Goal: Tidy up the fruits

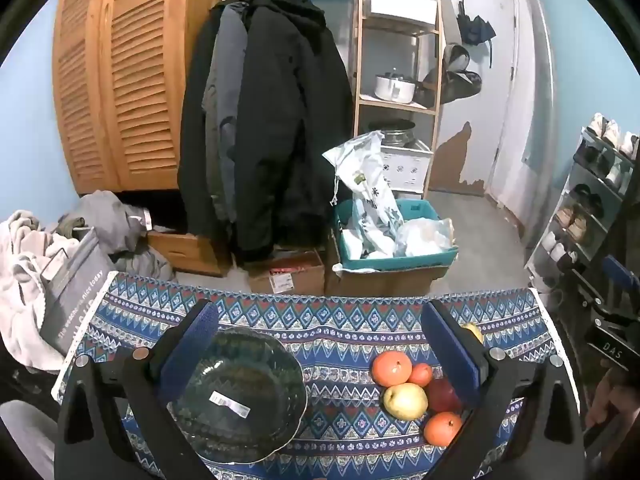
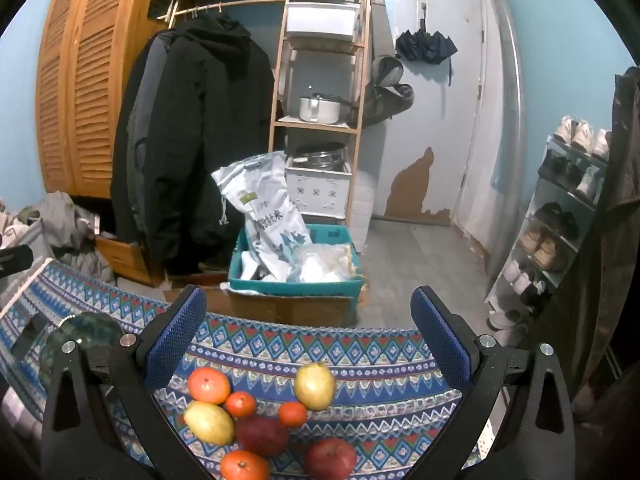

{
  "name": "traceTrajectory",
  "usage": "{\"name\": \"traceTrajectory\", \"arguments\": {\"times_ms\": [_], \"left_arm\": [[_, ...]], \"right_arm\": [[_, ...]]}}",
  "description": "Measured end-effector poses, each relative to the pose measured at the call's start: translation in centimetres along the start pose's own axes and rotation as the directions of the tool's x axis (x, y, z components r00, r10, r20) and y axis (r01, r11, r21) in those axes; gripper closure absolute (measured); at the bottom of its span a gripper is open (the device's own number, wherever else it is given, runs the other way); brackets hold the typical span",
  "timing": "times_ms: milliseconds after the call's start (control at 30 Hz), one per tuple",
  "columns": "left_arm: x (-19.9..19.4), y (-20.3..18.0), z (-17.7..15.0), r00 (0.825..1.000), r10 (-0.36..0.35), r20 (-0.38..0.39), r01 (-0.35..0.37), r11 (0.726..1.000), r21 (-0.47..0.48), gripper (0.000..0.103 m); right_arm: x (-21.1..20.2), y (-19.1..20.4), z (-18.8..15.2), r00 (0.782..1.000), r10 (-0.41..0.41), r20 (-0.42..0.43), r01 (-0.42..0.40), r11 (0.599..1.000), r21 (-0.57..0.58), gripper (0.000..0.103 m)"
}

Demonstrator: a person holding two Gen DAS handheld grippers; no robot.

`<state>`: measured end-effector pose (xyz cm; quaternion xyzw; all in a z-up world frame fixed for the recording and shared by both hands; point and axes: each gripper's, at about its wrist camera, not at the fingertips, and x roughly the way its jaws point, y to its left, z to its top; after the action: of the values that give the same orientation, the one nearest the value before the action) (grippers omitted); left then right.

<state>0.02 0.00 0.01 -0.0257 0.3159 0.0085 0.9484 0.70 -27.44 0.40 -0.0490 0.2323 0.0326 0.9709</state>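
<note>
Between the wide-apart jaws of the left gripper [image 1: 320, 344] sits a glass bowl [image 1: 236, 396], empty, close to the left finger; the right gripper [image 2: 308, 332], jaws equally spread and holding nothing, frames the fruit heap on the patterned tablecloth [image 2: 360, 356]. Nothing is gripped, so sorting looks to be at its start. Next move, likely: lower the right jaws around one fruit, the yellow pear [image 2: 315, 386] standing apart being easiest, and carry it left of the jaws to the bowl. Counted in the right view: four oranges, the largest [image 2: 209, 385] at the left finger, two pears, two red apples, one [image 2: 331, 458] nearest the camera.
</note>
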Motion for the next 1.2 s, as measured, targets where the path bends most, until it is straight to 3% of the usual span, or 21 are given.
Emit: {"name": "traceTrajectory", "arguments": {"times_ms": [433, 1200], "left_arm": [[0.4, 0.3, -1.5, 1.000, 0.001, 0.001, -0.001, 1.000, -0.002, 0.001], [0.2, 0.0, -0.5, 1.000, -0.008, -0.004, 0.008, 1.000, 0.010, 0.001]], "right_arm": [[0.1, -0.1, -0.1, 1.000, 0.006, -0.004, -0.006, 1.000, -0.001, 0.003], [0.0, 0.3, -0.1, 1.000, 0.000, -0.007, 0.000, 1.000, -0.007, 0.003]]}}
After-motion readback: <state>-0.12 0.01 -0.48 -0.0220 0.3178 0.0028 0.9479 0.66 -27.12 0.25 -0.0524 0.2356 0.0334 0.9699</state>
